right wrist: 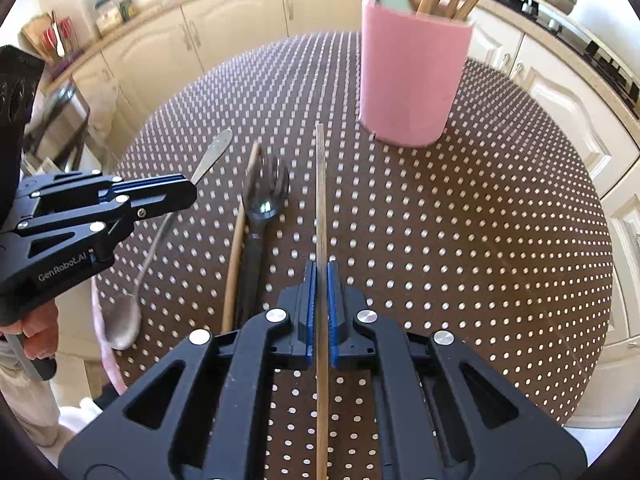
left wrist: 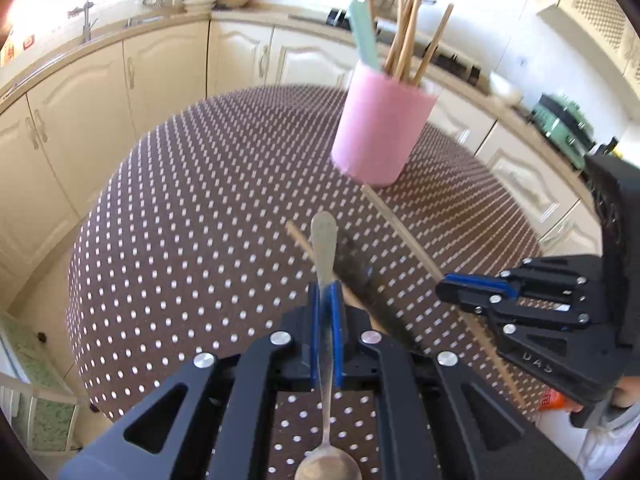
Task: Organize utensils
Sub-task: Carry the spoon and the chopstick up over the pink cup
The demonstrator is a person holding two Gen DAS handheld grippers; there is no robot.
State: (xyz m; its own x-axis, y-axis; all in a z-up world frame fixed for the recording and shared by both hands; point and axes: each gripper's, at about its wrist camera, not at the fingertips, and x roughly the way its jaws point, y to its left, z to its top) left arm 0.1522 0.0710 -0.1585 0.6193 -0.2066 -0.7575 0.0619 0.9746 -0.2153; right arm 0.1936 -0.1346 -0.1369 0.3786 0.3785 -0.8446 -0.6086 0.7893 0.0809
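Note:
A pink cup [left wrist: 380, 128] [right wrist: 412, 76] stands on the dotted table and holds several wooden chopsticks [left wrist: 408, 36] and a mint-handled utensil [left wrist: 362, 28]. My left gripper [left wrist: 326, 292] is shut on a metal spoon [left wrist: 325, 248], handle forward and bowl toward the camera; the spoon also shows in the right wrist view [right wrist: 160, 236]. My right gripper [right wrist: 321, 276] is shut on a wooden chopstick [right wrist: 320, 184] that points toward the cup, and both also show in the left wrist view [left wrist: 448, 286] [left wrist: 400, 232]. A dark fork [right wrist: 262, 200] and another chopstick [right wrist: 240, 232] lie on the table between the grippers.
The round table has a brown cloth with white dots [left wrist: 200, 200] [right wrist: 480, 240]. Cream kitchen cabinets [left wrist: 100, 92] and a countertop with a sink ring the table. A green appliance [left wrist: 564, 124] sits on the counter at the right.

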